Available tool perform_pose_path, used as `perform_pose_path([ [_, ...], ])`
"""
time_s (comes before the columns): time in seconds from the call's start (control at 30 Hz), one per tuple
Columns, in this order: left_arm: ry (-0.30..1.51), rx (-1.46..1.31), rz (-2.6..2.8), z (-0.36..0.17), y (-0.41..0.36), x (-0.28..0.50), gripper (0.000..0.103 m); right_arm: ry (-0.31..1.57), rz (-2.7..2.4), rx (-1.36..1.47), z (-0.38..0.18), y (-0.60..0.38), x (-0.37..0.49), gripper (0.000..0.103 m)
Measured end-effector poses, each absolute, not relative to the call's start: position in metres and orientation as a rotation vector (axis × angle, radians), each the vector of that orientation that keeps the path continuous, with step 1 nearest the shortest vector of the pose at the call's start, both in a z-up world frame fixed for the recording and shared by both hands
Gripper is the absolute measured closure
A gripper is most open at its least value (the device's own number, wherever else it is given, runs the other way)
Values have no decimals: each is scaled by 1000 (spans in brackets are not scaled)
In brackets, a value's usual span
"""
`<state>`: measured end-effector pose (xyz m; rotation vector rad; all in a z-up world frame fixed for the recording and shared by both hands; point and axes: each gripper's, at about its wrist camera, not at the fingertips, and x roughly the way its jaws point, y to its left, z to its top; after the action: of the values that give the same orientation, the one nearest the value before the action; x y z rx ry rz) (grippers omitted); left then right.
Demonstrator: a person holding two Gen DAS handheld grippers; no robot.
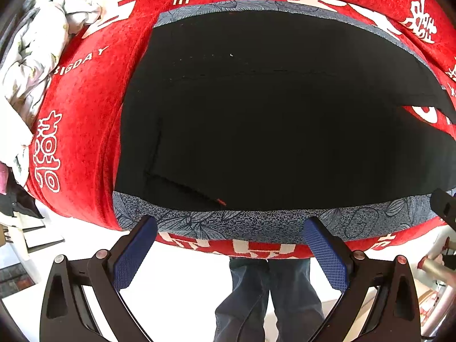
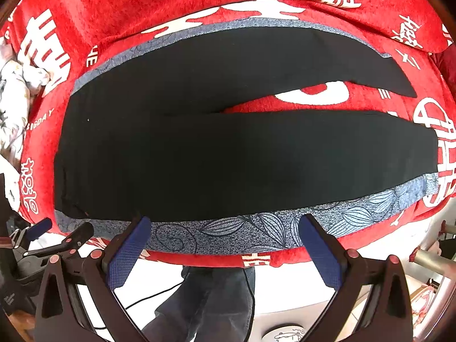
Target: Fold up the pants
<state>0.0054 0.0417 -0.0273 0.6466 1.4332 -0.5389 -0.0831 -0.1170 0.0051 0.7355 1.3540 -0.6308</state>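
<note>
Risk, chiefly, of pinching the wrong cloth. Found black pants (image 2: 199,156) spread flat on a grey-blue leaf-print mat (image 2: 256,228), atop a red blanket (image 2: 142,8), waist to the left, two legs splayed rightward around a wedge of bare red. Found left gripper (image 1: 230,222) and right gripper (image 2: 223,219) both spread wide, holding nothing, poised at the mat's near border, just short of the pants' near edge.

Judged three hazards:
- catching mat along with pants, owing to the near edge resting directly on it;
- lifting only the top layer, owing to seams and edges lost in the black;
- folding crooked, owing to far leg (image 2: 313,57) and near leg (image 2: 313,148) diverging, unlikely to stack unless first drawn together.

Feared also some drag across the plush blanket, bunching mat and pants alike.
</note>
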Motion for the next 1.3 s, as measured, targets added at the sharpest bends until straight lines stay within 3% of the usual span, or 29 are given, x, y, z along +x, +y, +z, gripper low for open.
perform_pose_path([
  [1.3,1347,657,-498,-18,28,20,0,1383,-695,555,3,-130,-68,0],
])
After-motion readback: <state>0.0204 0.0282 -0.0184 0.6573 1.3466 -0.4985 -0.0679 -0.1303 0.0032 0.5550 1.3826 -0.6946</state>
